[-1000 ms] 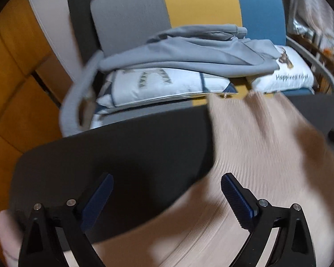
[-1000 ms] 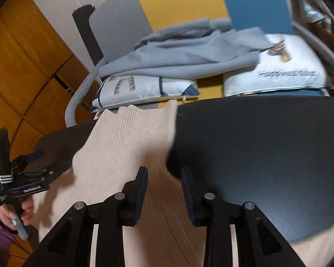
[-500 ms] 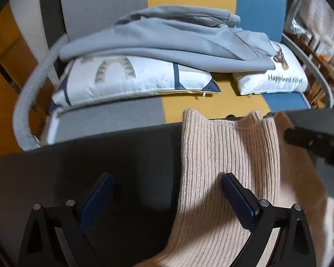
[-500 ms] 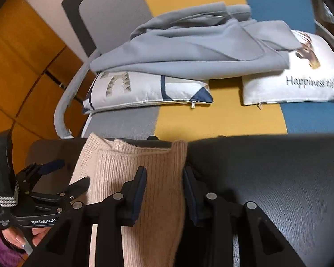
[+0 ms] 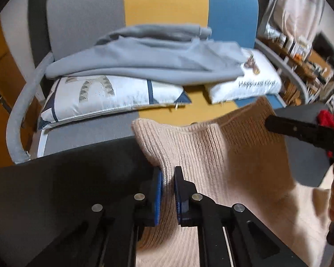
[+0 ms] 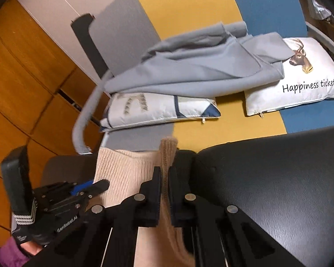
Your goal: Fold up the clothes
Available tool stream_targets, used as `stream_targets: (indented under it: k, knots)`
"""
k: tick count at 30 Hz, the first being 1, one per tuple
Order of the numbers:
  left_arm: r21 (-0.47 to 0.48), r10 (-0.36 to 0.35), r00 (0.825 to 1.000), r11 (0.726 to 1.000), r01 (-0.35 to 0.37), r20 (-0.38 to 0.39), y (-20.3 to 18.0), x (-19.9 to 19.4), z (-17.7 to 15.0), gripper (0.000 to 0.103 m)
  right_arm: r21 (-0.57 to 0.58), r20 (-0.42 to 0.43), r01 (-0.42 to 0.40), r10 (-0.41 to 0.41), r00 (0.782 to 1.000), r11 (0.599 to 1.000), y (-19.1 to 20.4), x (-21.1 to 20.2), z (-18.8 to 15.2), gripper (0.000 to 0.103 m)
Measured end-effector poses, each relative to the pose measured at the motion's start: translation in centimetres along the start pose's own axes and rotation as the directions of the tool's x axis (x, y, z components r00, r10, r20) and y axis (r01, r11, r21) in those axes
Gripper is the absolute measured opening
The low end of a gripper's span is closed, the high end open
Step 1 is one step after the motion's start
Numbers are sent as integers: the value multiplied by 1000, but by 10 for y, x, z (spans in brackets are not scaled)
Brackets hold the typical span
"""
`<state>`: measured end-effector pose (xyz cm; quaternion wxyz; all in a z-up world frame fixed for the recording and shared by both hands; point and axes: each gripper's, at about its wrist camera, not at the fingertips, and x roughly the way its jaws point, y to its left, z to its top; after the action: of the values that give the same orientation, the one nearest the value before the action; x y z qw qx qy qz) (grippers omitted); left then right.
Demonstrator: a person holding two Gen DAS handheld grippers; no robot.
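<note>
Beige ribbed sweater (image 5: 196, 155) lies bunched on the black table (image 5: 66, 178) (edges raised).

You have two grippers in play: the left gripper (image 5: 168, 173) at six o'clock in its own view and the right gripper (image 6: 164, 173) at six o'clock in its view. One beige ribbed sweater (image 5: 196, 155) lies on one black table (image 6: 278, 178). At twelve o'clock, one sofa (image 6: 184, 13) carries two white pillows, the patterned pillow (image 6: 160, 109) and the deer pillow (image 6: 300, 84), plus one grey garment (image 6: 200, 71) draped over them.
</note>
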<state>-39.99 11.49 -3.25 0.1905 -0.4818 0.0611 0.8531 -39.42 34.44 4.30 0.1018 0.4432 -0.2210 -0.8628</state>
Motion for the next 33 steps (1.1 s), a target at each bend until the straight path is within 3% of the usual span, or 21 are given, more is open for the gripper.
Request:
stream_targets:
  k: [4,8,12,15,18,23,25,28,31,32,33]
  knots:
    - [-50,-43,997,998,47,70,5,-42,-17,10,18,24,-81,80,996,997,7,-36,-19,5]
    - [-83,-95,987,991,106,126,6,-85,-50,10,30,44,-161,160,986,987,11,-76,-59,5]
    - [-83,-136,976,985,151,169,2,-124,-99,10,64,51,-209,206,977,976,9,-109,-115,5]
    - [-95,-136,971,983,157,194,0,-142,-148,10,79,42,-188,185,982,979,5,-120,-165,5]
    - [-150,-131,978,976,156,160,0,-141,-202,10,126,10,-147,147,989,981,-7,-113,-212,5]
    - [-253,-135,989,957,145,56,3,-127,-264,10,226,-8,-80,83,996,971,-27,-102,-262,18]
    - [-298,-147,988,942,157,55,8,-132,-277,10,320,61,-142,129,990,937,-35,-113,-273,28]
    - [-372,-175,980,906,200,99,20,-141,-277,12,414,125,-189,150,981,891,-44,-121,-279,29]
    - [-426,-179,979,881,205,100,22,-137,-265,36,452,95,-196,172,981,870,-45,-109,-274,34]
    - [-414,-181,981,889,196,76,17,-131,-260,47,457,71,-189,176,982,869,-44,-103,-272,34]
    - [-402,-182,982,896,188,53,11,-124,-256,49,449,67,-187,175,982,874,-41,-99,-269,34]
